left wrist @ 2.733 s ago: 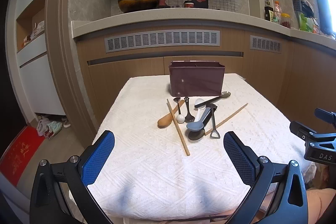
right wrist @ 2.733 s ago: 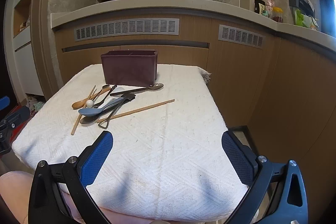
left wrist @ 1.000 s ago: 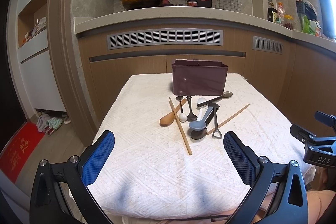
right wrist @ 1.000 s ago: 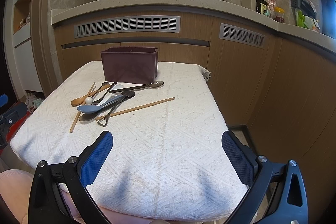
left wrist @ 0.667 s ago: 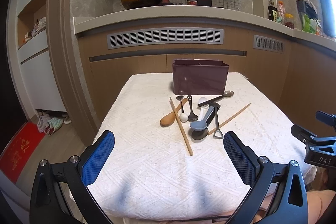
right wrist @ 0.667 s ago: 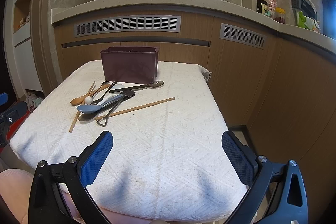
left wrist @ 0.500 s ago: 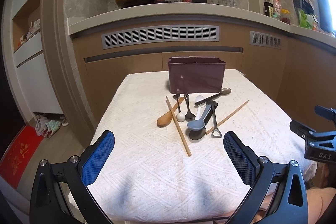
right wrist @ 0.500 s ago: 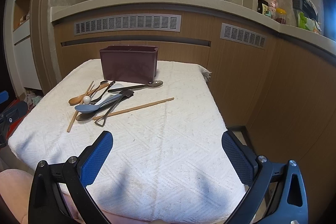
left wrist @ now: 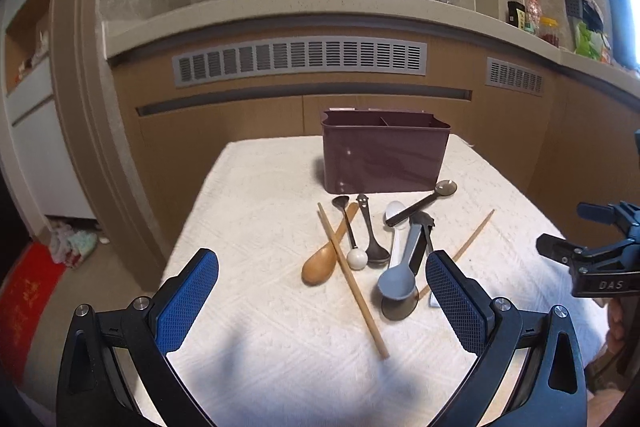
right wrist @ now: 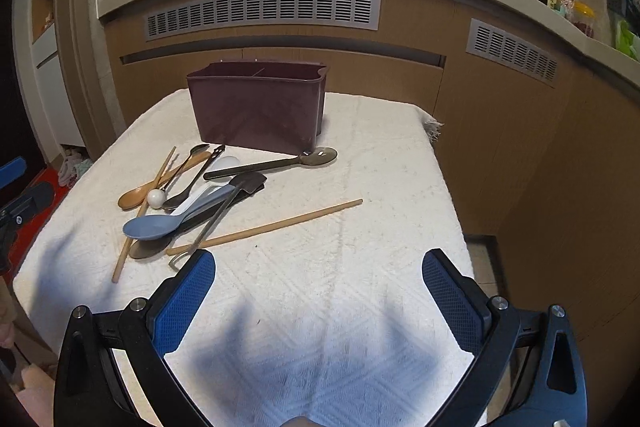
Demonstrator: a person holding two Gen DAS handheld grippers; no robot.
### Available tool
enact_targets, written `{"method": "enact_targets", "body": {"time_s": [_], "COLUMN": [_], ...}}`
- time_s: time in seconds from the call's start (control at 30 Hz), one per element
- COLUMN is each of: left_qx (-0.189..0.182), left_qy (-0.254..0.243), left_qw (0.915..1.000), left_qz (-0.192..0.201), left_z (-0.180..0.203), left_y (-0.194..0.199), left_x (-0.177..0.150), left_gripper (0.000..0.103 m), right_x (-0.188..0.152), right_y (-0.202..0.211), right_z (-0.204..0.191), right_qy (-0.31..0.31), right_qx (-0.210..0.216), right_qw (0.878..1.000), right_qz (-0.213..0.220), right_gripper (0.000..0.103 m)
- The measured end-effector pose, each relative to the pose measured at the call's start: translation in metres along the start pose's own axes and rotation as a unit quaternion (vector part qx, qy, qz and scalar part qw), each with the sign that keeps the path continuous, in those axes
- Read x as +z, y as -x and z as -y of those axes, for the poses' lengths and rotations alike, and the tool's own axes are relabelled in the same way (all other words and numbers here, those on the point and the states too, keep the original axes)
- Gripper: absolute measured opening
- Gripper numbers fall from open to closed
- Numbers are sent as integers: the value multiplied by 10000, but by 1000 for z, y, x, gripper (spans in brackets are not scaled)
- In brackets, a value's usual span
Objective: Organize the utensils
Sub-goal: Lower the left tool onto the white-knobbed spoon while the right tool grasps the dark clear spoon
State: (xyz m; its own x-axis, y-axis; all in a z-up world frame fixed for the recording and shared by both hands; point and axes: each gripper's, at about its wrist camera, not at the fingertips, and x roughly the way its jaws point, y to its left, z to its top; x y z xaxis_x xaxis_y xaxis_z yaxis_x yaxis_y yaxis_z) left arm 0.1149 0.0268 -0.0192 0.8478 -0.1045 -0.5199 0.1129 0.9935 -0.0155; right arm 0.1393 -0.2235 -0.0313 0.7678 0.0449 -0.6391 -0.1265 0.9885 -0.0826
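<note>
A dark maroon utensil holder (left wrist: 384, 151) (right wrist: 258, 107) with a divider stands at the far side of the table. In front of it lies a loose pile: a wooden spoon (left wrist: 324, 259) (right wrist: 138, 195), two wooden chopsticks (left wrist: 352, 279) (right wrist: 266, 227), a blue-grey spoon (left wrist: 398, 281) (right wrist: 160, 225), a dark long-handled spoon (left wrist: 424, 201) (right wrist: 276, 163), a white spoon and several dark utensils. My left gripper (left wrist: 322, 297) is open, low over the table just short of the pile. My right gripper (right wrist: 318, 297) is open over bare cloth right of the pile.
The table wears a white textured cloth (left wrist: 256, 227) (right wrist: 380, 163). Wooden cabinets with grey vents (left wrist: 300, 61) and a counter stand behind. The floor drops away at the table's left and right edges; a red mat (left wrist: 20, 303) lies at the left.
Both grippers have moved forward and lower toward the pile; the utensils and holder look larger. Both stay open. Nothing on the table has shifted.
</note>
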Motion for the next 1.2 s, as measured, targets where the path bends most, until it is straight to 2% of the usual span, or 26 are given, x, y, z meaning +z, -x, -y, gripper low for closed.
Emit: {"method": "enact_targets", "body": {"time_s": [0.13,0.3,0.37,0.4,0.43,0.47,0.57,0.67,0.73,0.83,0.93,0.97,1.0,1.03,1.1,1.2], "left_qx": [-498,-796,-944,-1051,-1163,-1292,-1326,-1019,-787,-637,-586,-581,-602,-643,-671,-638], "left_qy": [130,12,87,116,125,112,-88,-356,-357,-332,-399,-414,-401,-382,-339,-208], "left_qw": [9982,9946,9924,9906,9888,9867,9865,9888,9895,9887,9875,9876,9882,9890,9908,9939], "left_qz": [-292,-663,-789,-867,-926,-976,-962,-1028,-1156,-1315,-1407,-1395,-1349,-1276,-1125,-878], "left_z": [-9,-7,-7,-7,-7,-5,4,16,19,21,24,24,23,21,17,9], "left_y": [-26,-55,-65,-71,-76,-81,-89,-100,-109,-123,-132,-133,-132,-129,-122,-112], "left_x": [-2,-5,-3,-1,0,1,1,-2,-3,-3,-5,-4,-3,0,5,11], "left_gripper": [99,75,56,49,38,32,32,32,32,32,31,28,26,21,21,20], "right_x": [11,17,18,18,18,18,17,16,16,17,23,26,32,38,54,76], "right_y": [-22,-45,-53,-58,-61,-63,-67,-69,-72,-73,-70,-70,-72,-77,-92,-121], "right_z": [-6,-7,-8,-8,-9,-10,-15,-18,-19,-20,-24,-25,-28,-29,-26,-11], "right_qy": [255,414,434,455,480,511,616,623,589,604,879,1004,1228,1382,1424,949], "right_qx": [-94,-379,-409,-349,-305,-304,-449,-433,-318,-278,-238,-203,-157,-112,-14,213], "right_qw": [9996,9981,9975,9975,9975,9974,9966,9966,9971,9974,9958,9947,9923,9903,9898,9947], "right_qz": [-119,-268,-368,-419,-430,-406,-318,-311,-351,-294,-61,21,83,89,-29,-321], "right_gripper": [103,103,103,103,103,102,102,102,102,102,100,99,93,80,70,72]}}
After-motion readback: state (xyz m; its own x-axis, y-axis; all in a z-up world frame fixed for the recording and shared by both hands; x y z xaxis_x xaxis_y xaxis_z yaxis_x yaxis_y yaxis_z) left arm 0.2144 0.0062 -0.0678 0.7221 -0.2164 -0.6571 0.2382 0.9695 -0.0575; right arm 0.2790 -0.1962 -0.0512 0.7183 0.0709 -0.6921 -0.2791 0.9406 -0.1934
